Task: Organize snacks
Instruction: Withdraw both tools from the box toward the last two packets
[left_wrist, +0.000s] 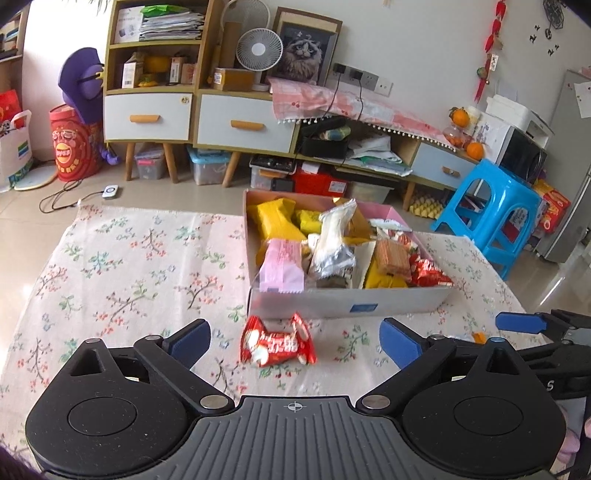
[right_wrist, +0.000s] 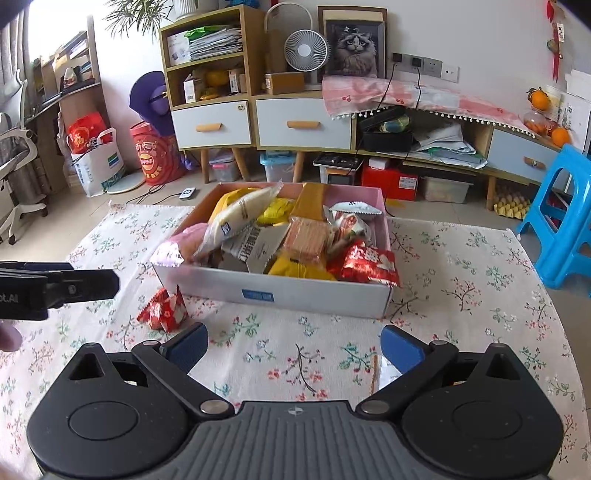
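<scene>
A shallow cardboard box (left_wrist: 347, 304) (right_wrist: 273, 290) packed with snack packets stands on the floral tablecloth. A red snack packet (left_wrist: 277, 343) (right_wrist: 162, 310) lies on the cloth just in front of the box's near left corner. My left gripper (left_wrist: 295, 341) is open, its blue pads (left_wrist: 400, 341) wide apart on either side of that packet and not touching it. My right gripper (right_wrist: 295, 347) is open over bare cloth in front of the box, nothing between its fingers. In the right wrist view the left gripper's side shows at the left edge.
A red packet (right_wrist: 367, 264) hangs over the box's near right corner. A blue plastic stool (left_wrist: 495, 218) (right_wrist: 561, 218) stands by the table's right side. Cabinets (left_wrist: 236, 122) and storage bins line the far wall. The cloth left of the box lies bare (left_wrist: 129, 266).
</scene>
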